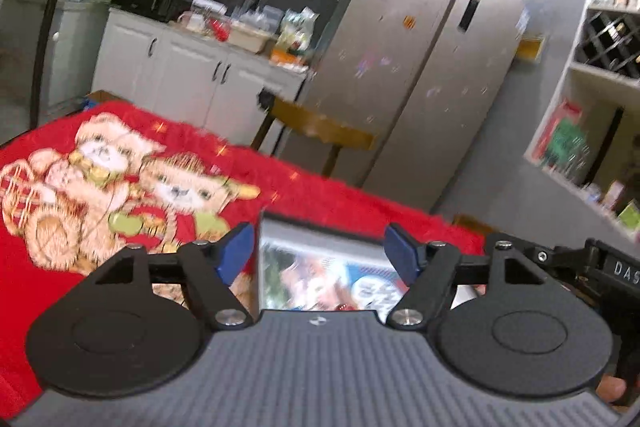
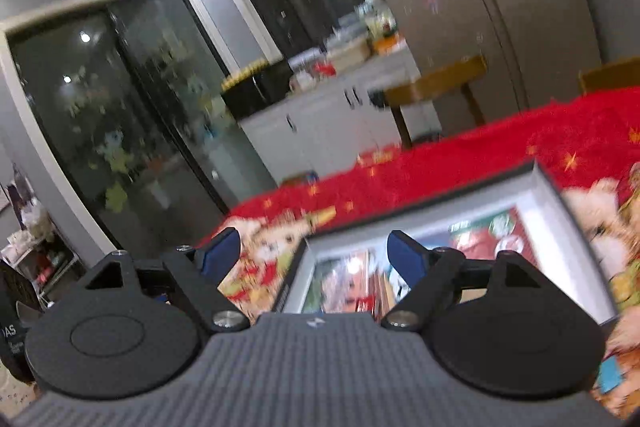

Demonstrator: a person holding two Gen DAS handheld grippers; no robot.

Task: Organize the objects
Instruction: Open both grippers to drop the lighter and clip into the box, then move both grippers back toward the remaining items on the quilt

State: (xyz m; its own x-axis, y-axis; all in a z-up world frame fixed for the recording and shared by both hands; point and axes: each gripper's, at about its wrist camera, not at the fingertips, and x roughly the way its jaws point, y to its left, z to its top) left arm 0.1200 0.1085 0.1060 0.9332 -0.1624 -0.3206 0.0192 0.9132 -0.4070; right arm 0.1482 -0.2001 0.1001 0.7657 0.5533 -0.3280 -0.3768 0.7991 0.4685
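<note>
A book with a colourful picture cover and a pale border (image 1: 332, 279) lies flat on a red blanket printed with teddy bears (image 1: 120, 163). My left gripper (image 1: 320, 251) hovers just above the book's near part, its blue pads (image 1: 236, 251) wide apart and touching nothing. In the right wrist view the same book (image 2: 480, 223) lies tilted across the red blanket (image 2: 520, 135). My right gripper (image 2: 313, 254) is open above its near corner. One of its pads is over the cover and the other (image 2: 222, 253) is over the cloth. Nothing is held.
A wooden chair (image 1: 320, 127) stands behind the table's far edge, before a steel fridge (image 1: 420, 67). White cabinets (image 1: 180, 67) with a cluttered counter are at the back left, and open shelves (image 1: 592, 75) at the right. Dark glass doors (image 2: 120, 107) fill the right wrist view's left side. A black casing (image 1: 608, 267) juts in at the right.
</note>
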